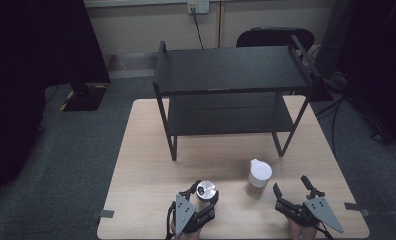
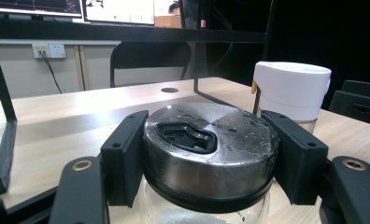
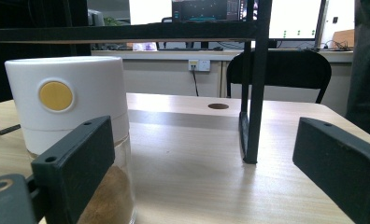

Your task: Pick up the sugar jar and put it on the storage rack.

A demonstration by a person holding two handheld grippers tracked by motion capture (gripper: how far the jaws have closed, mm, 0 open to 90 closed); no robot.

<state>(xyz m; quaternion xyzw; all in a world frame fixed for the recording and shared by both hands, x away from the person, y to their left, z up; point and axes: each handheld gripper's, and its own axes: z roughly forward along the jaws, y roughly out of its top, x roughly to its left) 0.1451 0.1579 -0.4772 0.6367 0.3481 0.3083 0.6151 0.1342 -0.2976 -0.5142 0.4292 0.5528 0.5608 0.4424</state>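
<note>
Left tongs (image 1: pixel 202 192) are clamped on the steel-lidded glass jar (image 1: pixel 206 190), which sits on the counter (image 1: pixel 146 150) just left of the white-lidded jar (image 1: pixel 259 176). The left gripper view shows what the high view can't: both pads pressed flat against the metal lid (image 2: pixel 210 149). Right tongs (image 1: pixel 291 186) stand wide apart, holding nothing, just right of the white-lidded jar. The right gripper view adds a yellow dot (image 3: pixel 56 96) on that lid and brown powder inside the glass. The black shelf rack (image 1: pixel 231 75) stands well behind the white-lidded jar.
</note>
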